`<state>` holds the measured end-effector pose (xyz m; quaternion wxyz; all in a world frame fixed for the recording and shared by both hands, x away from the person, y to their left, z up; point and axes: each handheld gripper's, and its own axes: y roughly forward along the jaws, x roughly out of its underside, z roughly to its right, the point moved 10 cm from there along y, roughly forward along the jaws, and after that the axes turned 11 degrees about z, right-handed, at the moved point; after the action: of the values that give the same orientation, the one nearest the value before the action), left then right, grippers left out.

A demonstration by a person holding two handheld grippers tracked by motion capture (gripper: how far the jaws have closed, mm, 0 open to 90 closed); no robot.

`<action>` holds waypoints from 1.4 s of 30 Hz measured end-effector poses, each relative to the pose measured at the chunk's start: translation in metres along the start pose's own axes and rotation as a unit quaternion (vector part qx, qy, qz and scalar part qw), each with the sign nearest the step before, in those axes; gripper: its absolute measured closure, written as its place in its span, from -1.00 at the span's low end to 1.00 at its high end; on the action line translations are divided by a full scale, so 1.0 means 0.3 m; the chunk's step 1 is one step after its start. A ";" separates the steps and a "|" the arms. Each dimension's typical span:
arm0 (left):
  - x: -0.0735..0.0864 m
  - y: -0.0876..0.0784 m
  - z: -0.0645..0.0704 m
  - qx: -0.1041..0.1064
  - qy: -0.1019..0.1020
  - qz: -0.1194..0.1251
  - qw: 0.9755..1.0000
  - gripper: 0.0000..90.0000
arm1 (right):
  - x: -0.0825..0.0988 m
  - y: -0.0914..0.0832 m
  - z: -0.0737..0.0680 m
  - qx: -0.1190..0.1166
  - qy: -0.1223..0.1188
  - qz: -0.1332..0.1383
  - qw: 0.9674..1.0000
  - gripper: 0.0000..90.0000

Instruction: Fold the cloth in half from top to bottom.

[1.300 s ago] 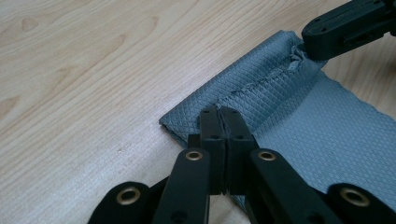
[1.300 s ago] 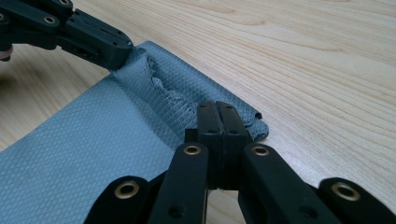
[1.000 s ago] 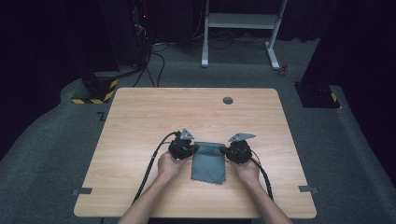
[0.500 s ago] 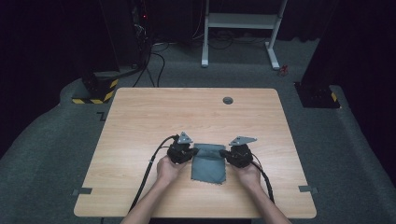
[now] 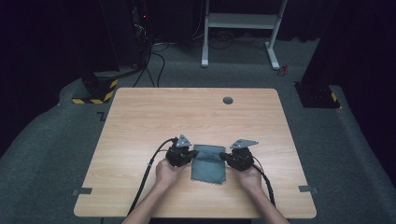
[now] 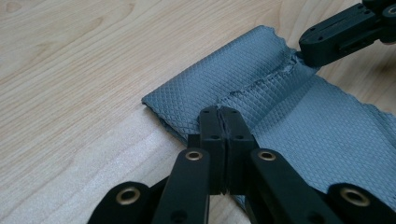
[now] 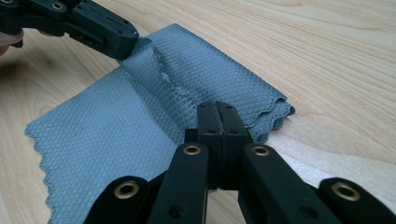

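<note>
A grey textured cloth [image 5: 208, 167] lies on the wooden table [image 5: 187, 112] near its front edge, its far end folded over on itself. My left gripper [image 5: 190, 155] is shut on the cloth's left side at the fold; in the left gripper view the jaws [image 6: 219, 116] pinch the doubled cloth [image 6: 303, 121]. My right gripper [image 5: 226, 157] is shut on the right side of the same fold, and in the right gripper view its tips [image 7: 217, 112] bite into the cloth [image 7: 107, 121]. Each gripper view shows the other gripper pinching the opposite edge.
A small dark round grommet [image 5: 228, 100] sits near the table's far edge. A cable [image 5: 147, 172] trails from the left gripper to the front edge. Beyond the table stand a white frame [image 5: 243, 21] and dark equipment on the floor.
</note>
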<state>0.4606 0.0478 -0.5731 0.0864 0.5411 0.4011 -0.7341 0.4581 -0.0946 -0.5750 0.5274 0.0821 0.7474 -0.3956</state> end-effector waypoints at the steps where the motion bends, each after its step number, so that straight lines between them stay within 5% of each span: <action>1: 0.000 0.000 0.000 0.000 0.000 0.000 1.000 0.97 | 0.001 -0.002 -0.001 0.000 0.000 0.001 1.000 1.00; 42: 0.053 -0.060 0.082 0.021 -0.003 0.015 1.000 0.97 | 0.047 -0.067 -0.073 -0.023 -0.006 0.005 1.000 1.00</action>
<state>0.4261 0.0479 -0.5757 0.0870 0.5465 0.3773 -0.7425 0.4253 -0.0975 -0.5740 0.5358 0.0714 0.7524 -0.3765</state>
